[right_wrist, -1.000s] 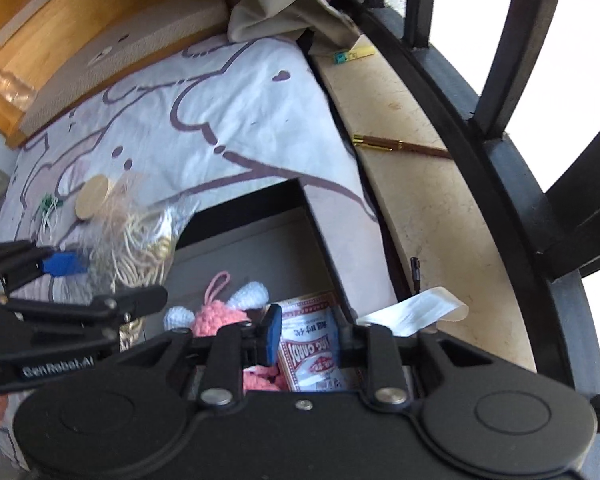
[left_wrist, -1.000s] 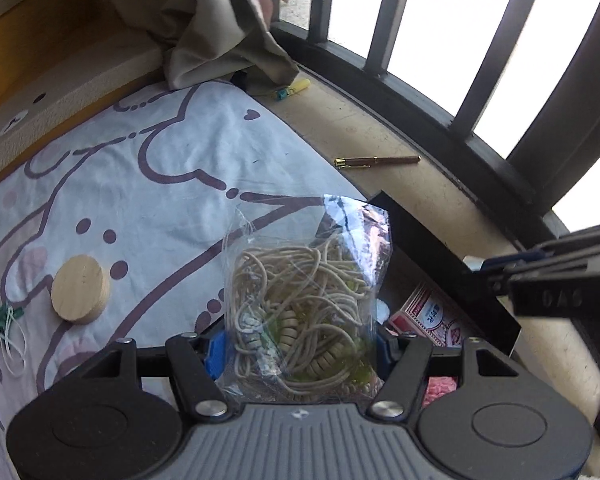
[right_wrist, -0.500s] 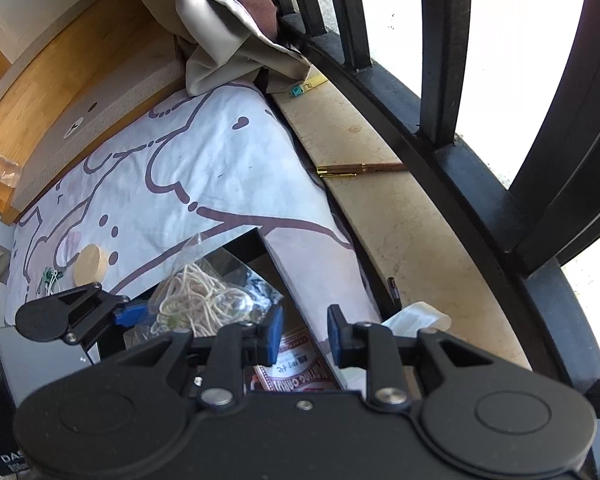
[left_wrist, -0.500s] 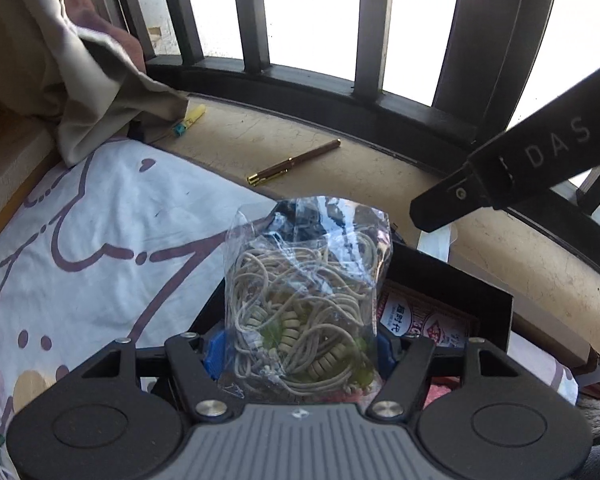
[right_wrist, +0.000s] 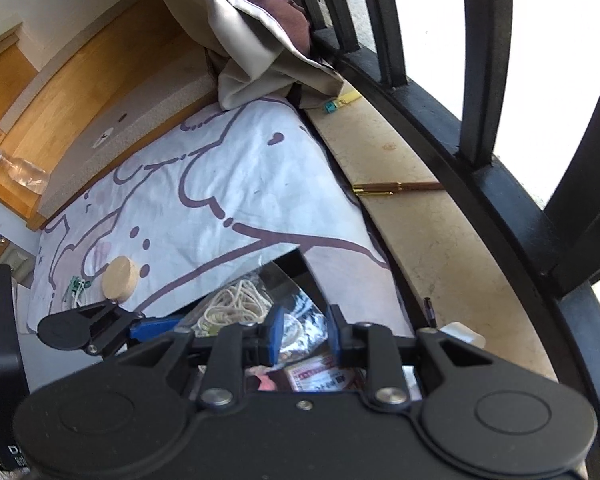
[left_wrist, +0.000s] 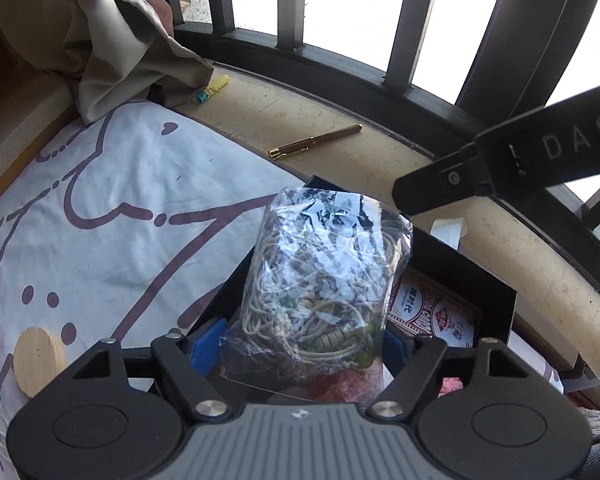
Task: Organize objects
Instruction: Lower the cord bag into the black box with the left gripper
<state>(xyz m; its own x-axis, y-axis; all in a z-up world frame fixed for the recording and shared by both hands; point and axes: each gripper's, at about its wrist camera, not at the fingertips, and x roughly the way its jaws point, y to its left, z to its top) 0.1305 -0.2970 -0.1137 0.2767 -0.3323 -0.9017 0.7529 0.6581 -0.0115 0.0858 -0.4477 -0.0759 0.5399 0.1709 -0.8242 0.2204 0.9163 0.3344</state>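
Left gripper (left_wrist: 300,346) jaws opening around clear plastic bag of beige cord (left_wrist: 320,292), over open black box (left_wrist: 460,268); pad contact seemingly gone. Right gripper (right_wrist: 302,338) narrow, nothing between its 2 fingers.

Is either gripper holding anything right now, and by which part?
Left gripper: fingers opening around the bag of cords, at its bottom end, over the black box. Right gripper: shut, empty.
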